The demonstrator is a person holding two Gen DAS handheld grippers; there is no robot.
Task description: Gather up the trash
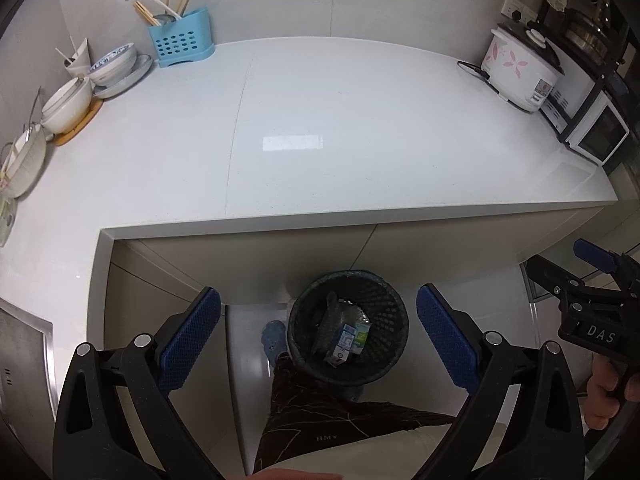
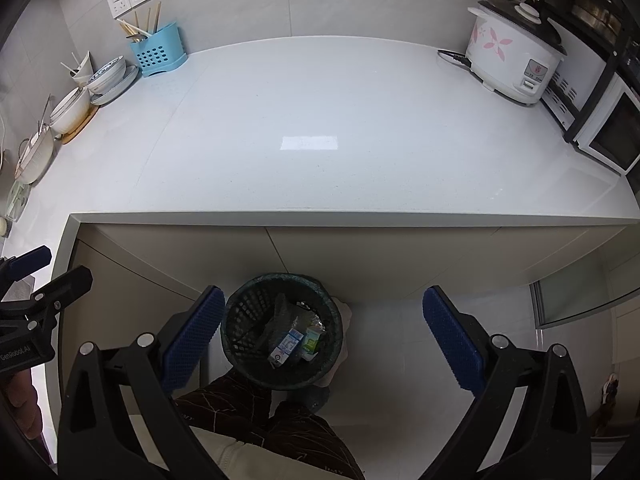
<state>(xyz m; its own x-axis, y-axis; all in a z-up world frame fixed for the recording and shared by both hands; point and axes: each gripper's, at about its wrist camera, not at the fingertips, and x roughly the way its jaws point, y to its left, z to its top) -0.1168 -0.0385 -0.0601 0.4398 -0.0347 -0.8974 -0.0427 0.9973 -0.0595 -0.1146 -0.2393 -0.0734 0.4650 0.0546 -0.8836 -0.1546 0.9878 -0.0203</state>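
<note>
A black mesh waste basket (image 1: 384, 364) stands on the floor below the counter's front edge; it also shows in the right wrist view (image 2: 240, 340). Inside lie small cartons (image 1: 347, 340) (image 2: 289, 345) and crumpled wrapping. My left gripper (image 1: 318, 344) is open and empty, held above the basket. My right gripper (image 2: 322, 346) is open and empty, with the basket near its left finger. The right gripper also appears at the right edge of the left wrist view (image 1: 592, 292), and the left gripper at the left edge of the right wrist view (image 2: 28, 300).
The white countertop (image 1: 340, 128) carries a rice cooker (image 1: 520, 68), a microwave on a rack (image 1: 592, 128), a blue utensil holder (image 1: 180, 38) and stacked bowls (image 1: 100, 76). A sink edge (image 1: 24, 352) lies at the left. The person's legs (image 1: 320, 420) stand beside the basket.
</note>
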